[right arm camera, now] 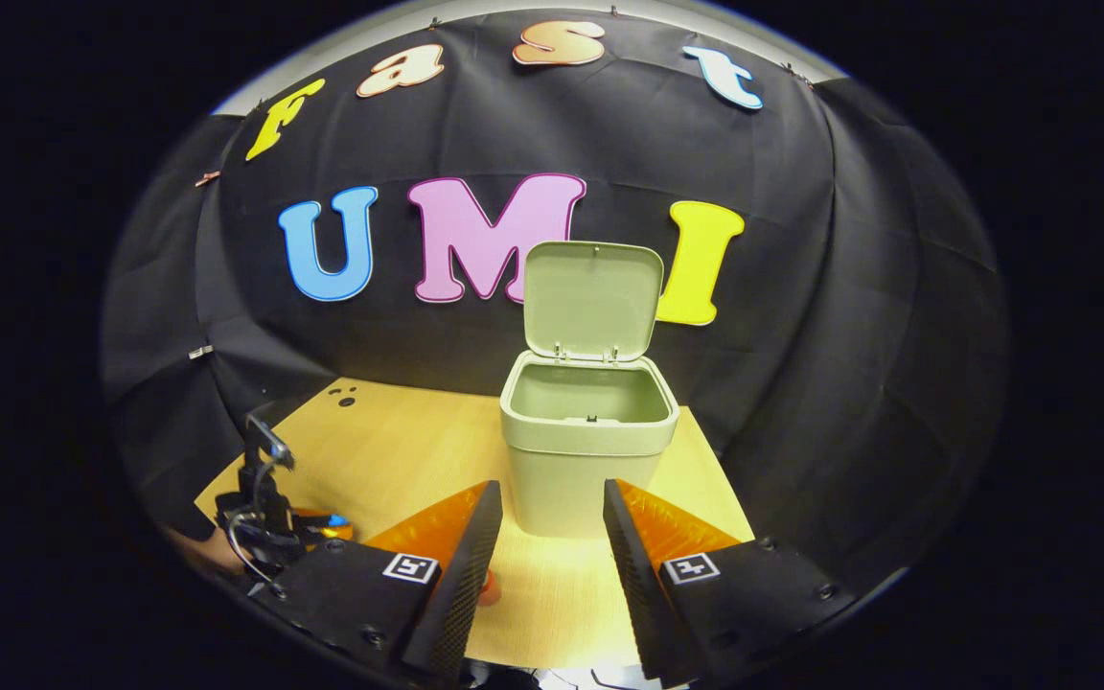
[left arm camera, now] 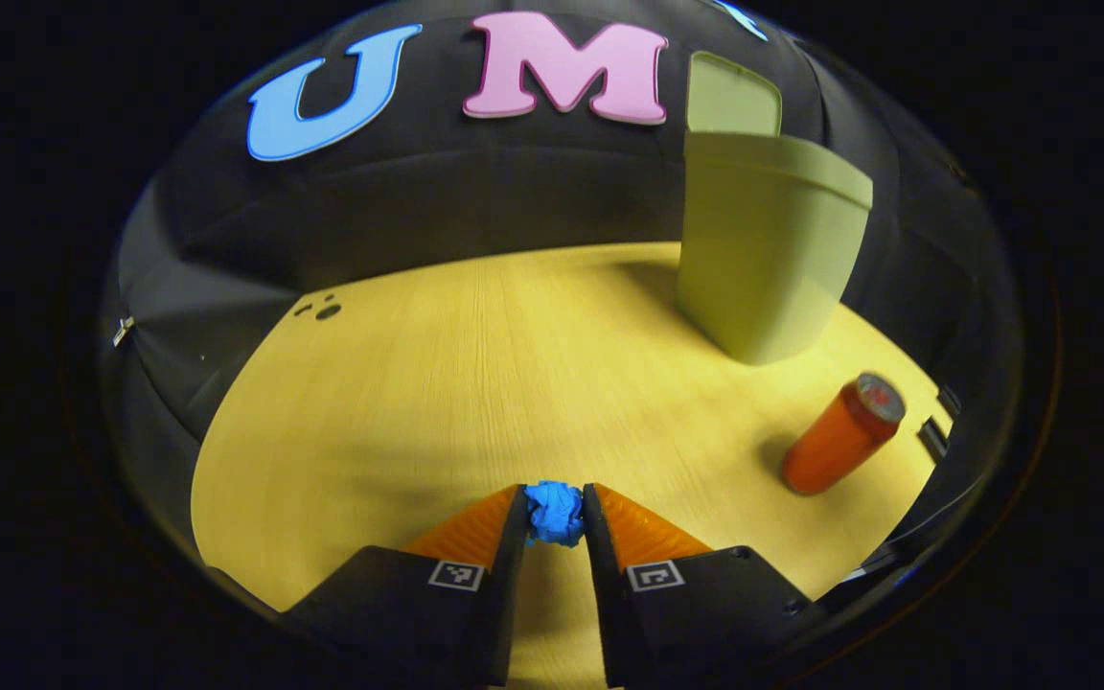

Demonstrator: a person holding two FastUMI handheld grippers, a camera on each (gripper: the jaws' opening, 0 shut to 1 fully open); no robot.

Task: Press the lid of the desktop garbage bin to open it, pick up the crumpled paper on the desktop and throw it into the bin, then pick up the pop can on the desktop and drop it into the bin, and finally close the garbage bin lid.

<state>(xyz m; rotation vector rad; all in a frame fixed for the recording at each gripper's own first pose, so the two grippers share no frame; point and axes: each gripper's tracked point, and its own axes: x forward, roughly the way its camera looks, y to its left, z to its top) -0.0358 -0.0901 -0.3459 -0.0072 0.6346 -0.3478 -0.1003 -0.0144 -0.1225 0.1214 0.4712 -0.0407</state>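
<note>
L gripper (left arm camera: 554,513) fingers pinching blue crumpled paper (left arm camera: 554,511) above table (left arm camera: 475,383); R gripper (right arm camera: 542,508) fingers spread before bin (right arm camera: 586,450), lid (right arm camera: 592,299) up.

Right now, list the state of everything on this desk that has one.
Garbage bin: upright, open.
Lid: raised, standing up behind the opening.
Crumpled paper: pinched between the left claw fingers.
Pop can: on the desktop, untouched.
Right claw: open, holding nothing.
</note>
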